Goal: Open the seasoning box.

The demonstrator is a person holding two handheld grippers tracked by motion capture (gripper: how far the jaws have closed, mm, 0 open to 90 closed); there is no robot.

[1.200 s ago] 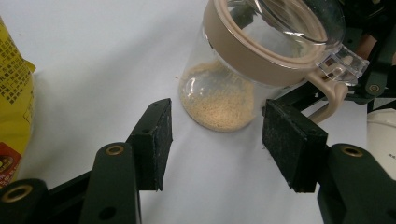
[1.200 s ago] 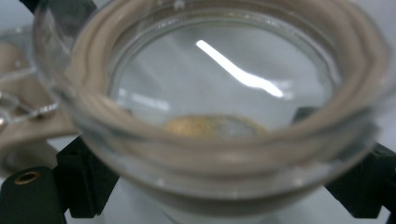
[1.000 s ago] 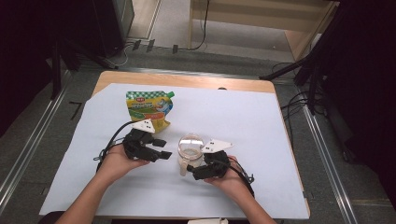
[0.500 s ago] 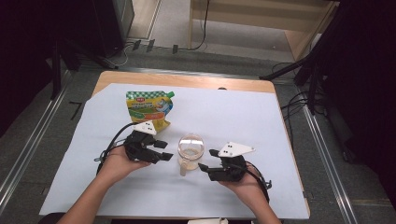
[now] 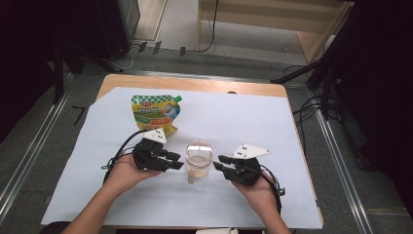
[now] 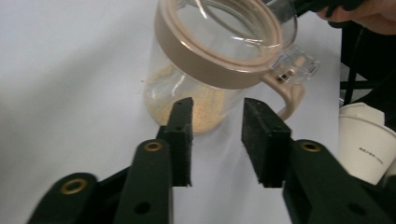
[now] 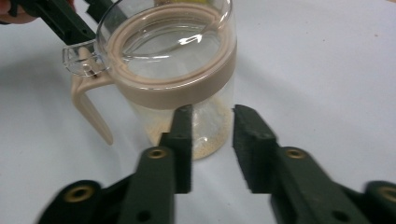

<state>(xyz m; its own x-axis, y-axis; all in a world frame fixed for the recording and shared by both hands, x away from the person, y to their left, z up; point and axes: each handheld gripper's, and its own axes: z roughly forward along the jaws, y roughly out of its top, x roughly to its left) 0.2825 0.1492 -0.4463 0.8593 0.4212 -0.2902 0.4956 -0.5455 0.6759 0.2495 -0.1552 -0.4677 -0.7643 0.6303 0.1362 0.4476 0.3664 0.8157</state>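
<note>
A clear jar (image 5: 198, 157) with a beige band, a beige handle and a clear lid stands mid-table; pale yellow grains cover its bottom (image 6: 205, 109). My left gripper (image 5: 176, 163) sits just left of it, pointing at it. In the left gripper view the left gripper (image 6: 217, 109) has a gap between its jaws with nothing inside; they have just been closing. My right gripper (image 5: 220, 163) is just right of the jar, apart from it. The right gripper (image 7: 212, 114) also keeps a narrow empty gap and has just been closing. The jar (image 7: 173, 70) stands beyond its tips.
A yellow-green spouted pouch (image 5: 155, 113) lies flat behind the left gripper. A white sheet (image 5: 272, 126) covers the wooden table (image 5: 195, 83). A white paper cup (image 6: 366, 140) stands near the table's front edge. Cables trail from both grippers.
The right gripper has drawn back to the right, away from the jar, and its jaws have narrowed. The left gripper stays in place, with its jaws narrower too.
</note>
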